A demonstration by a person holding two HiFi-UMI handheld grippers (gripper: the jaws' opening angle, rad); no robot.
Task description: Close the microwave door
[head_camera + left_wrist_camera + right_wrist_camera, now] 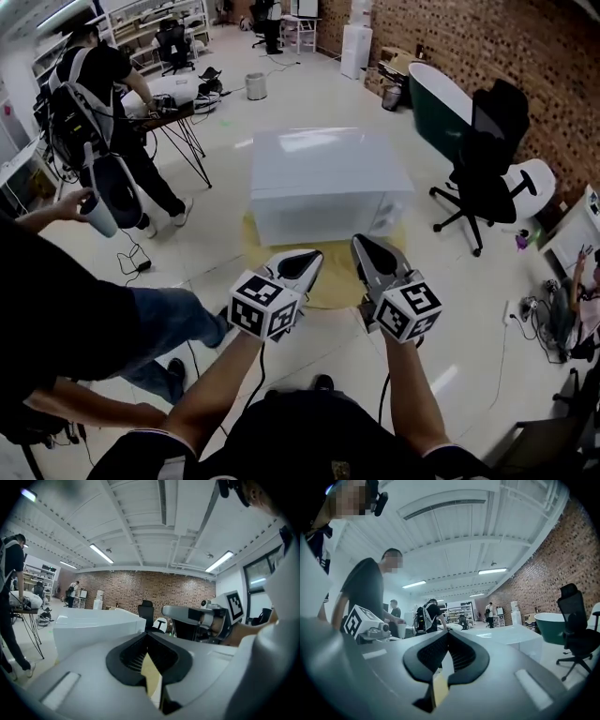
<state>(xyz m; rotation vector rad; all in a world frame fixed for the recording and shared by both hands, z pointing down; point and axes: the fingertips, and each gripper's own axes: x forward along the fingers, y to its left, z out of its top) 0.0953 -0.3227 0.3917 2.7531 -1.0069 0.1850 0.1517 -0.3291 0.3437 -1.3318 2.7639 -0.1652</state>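
A white microwave (328, 183) stands on a round yellow mat (330, 281) on the floor, straight ahead of me. From above it looks like a plain closed box; I cannot make out its door. Both grippers hover side by side just short of its near face, touching nothing. The left gripper (311, 257) has its jaws together and empty. So does the right gripper (360, 244). In the left gripper view the left gripper (147, 637) points over the microwave (93, 627). In the right gripper view the right gripper (447, 634) has the microwave (513, 637) at its right.
A black office chair (483, 173) and a dark green tub (439, 103) stand to the right by the brick wall. A person's arm holding a cup (98, 214) reaches in at the left, and a person with a backpack (94, 98) stands by a folding stand (178, 127). Cables lie on the floor.
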